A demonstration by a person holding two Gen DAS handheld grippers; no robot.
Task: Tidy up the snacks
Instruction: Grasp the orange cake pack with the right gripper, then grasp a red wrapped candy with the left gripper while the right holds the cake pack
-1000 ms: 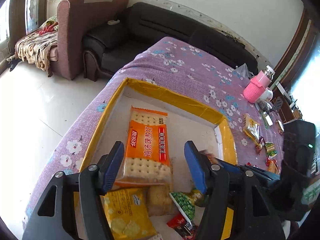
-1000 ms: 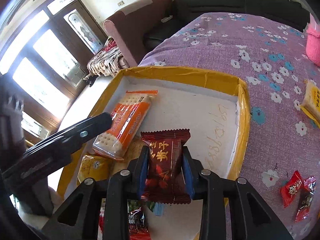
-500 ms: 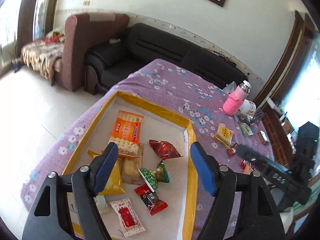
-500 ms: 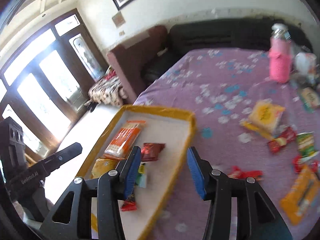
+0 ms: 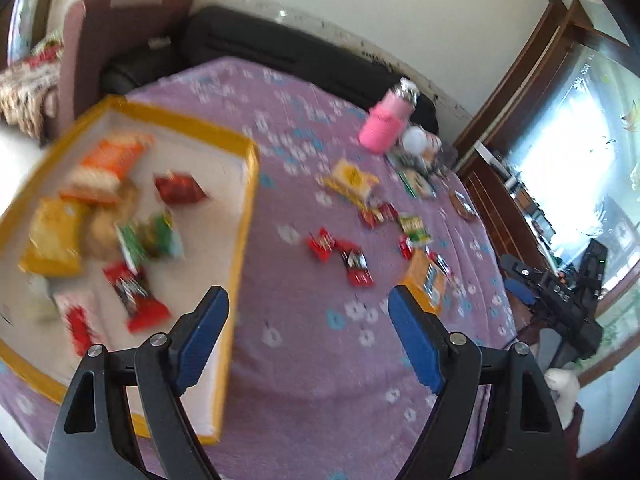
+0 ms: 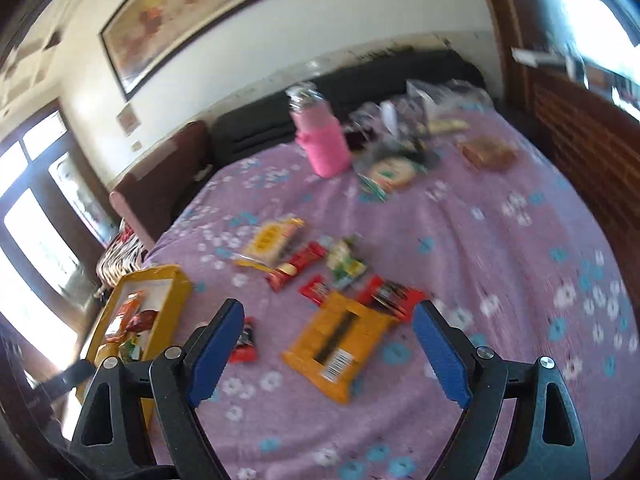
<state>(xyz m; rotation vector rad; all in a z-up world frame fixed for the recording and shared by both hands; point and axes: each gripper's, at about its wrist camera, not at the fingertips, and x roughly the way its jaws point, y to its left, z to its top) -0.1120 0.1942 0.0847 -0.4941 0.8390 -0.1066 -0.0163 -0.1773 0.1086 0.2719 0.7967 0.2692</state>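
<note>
The table (image 6: pixel 500 280) carries loose snacks; the tray (image 5: pixel 244 216) at its left end already holds about 8. Both grippers hang over the cloth, and both pairs of jaws are opening with nothing between them: left gripper (image 5: pixel 308 340), right gripper (image 6: pixel 328 352). The orange pack (image 6: pixel 340 340) lies right ahead of the right one; best to straddle its narrow width, then close. Blur leaves no label readable, only a barcode.
</note>
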